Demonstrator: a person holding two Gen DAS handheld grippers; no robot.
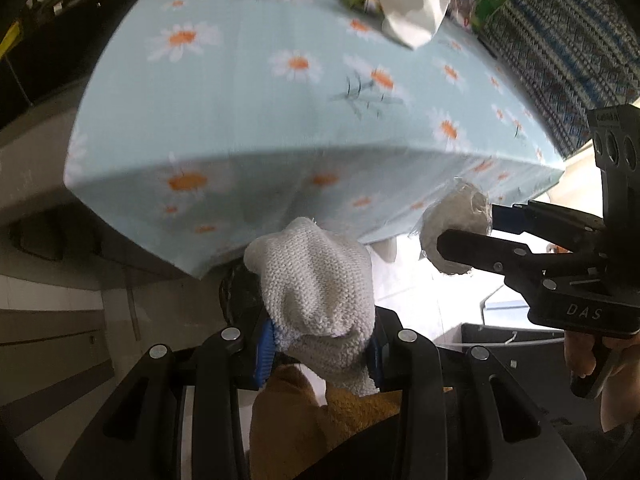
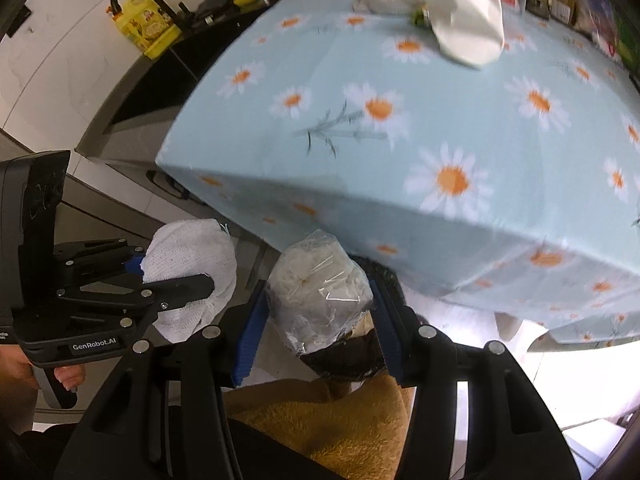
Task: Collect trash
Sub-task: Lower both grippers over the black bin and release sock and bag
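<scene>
Holding trash off the daisy-print blue cloth counter (image 2: 460,112) edge: left gripper (image 1: 320,344) clamps white knitted rag (image 1: 316,280), right gripper (image 2: 316,320) clamps clear plastic-wrapped wad (image 2: 320,280). Approx. midway; crumpled white paper (image 2: 468,32) etc. left at counter's far end.

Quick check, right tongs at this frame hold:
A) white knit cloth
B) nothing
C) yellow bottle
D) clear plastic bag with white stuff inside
D: the right tongs are clamped on a crinkled clear plastic bag with white contents, while the white knit cloth sits in the left tongs.
</scene>
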